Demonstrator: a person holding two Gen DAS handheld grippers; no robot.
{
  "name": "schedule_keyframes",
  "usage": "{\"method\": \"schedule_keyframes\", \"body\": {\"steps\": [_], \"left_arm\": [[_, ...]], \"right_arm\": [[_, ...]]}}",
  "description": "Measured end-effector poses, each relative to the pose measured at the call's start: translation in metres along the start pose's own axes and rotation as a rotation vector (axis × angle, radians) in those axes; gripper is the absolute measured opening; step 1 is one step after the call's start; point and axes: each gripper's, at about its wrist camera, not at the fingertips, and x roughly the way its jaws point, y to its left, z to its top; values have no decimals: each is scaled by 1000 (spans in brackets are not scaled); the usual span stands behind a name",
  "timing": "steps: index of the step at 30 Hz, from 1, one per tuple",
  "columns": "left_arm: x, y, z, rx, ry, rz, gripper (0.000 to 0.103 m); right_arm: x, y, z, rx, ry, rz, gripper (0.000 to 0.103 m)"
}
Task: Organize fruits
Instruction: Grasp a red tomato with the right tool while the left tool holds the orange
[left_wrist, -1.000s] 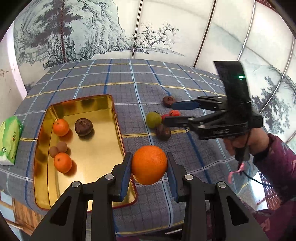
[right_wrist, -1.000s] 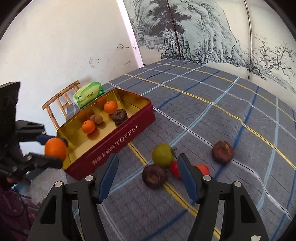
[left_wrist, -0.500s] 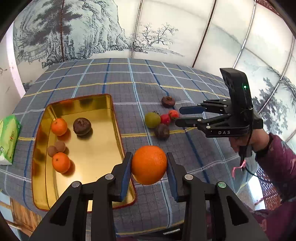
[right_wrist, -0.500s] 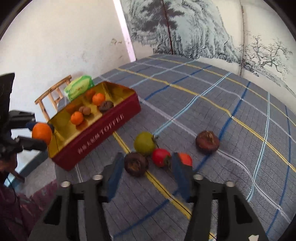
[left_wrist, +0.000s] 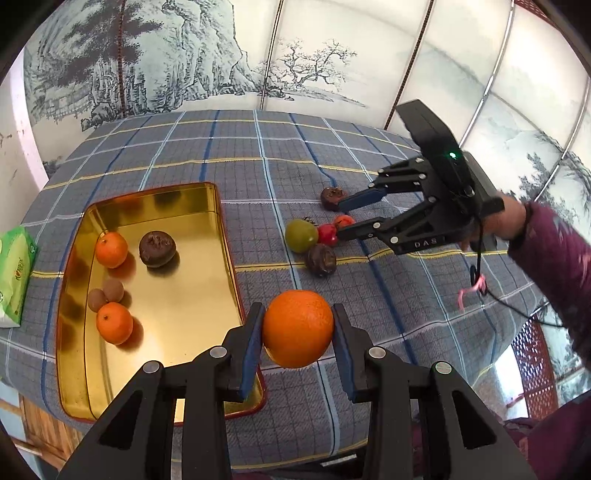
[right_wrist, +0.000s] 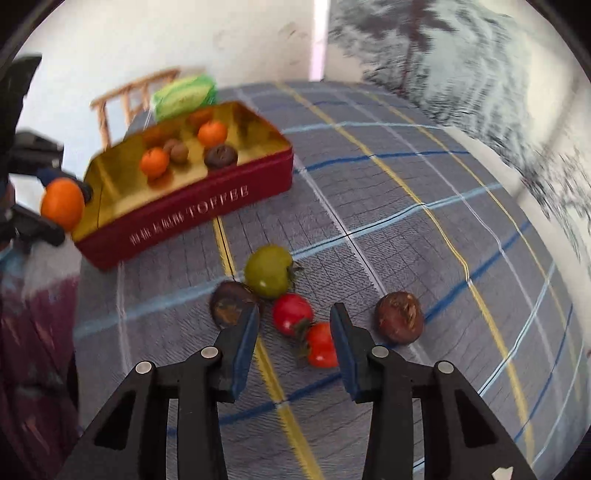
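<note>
Orange clamped between left gripper pads, held in air just off the toffee tin's near right corner, not over it. Release here, judged, drops it on the cloth and it rolls away. Round, no real long axis; stem end not visible. Right gripper spread wide, empty, over two red tomatoes right of tin; could nudge them.

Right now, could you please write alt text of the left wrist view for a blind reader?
The left gripper holds an orange above the near corner of a gold tin with five fruits inside. Beyond, the open right gripper reaches toward loose fruits on a checked cloth.
</note>
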Motion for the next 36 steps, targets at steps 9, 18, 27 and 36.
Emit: {"method": "schedule_keyframes", "body": {"steps": [9, 18, 27, 36], "left_arm": [[7, 3, 2, -11, 13, -1, 37], [9, 8, 2, -25, 18, -2, 37], [2, 8, -1, -37, -4, -3, 37], [-6, -3, -6, -31, -27, 12, 37]], "right_arm": [[31, -1, 16, -181, 179, 61, 36], [46, 10, 22, -201, 216, 62, 25], [-39, 13, -9, 86, -117, 3, 25], [-63, 21, -90, 448, -282, -140, 25]]}}
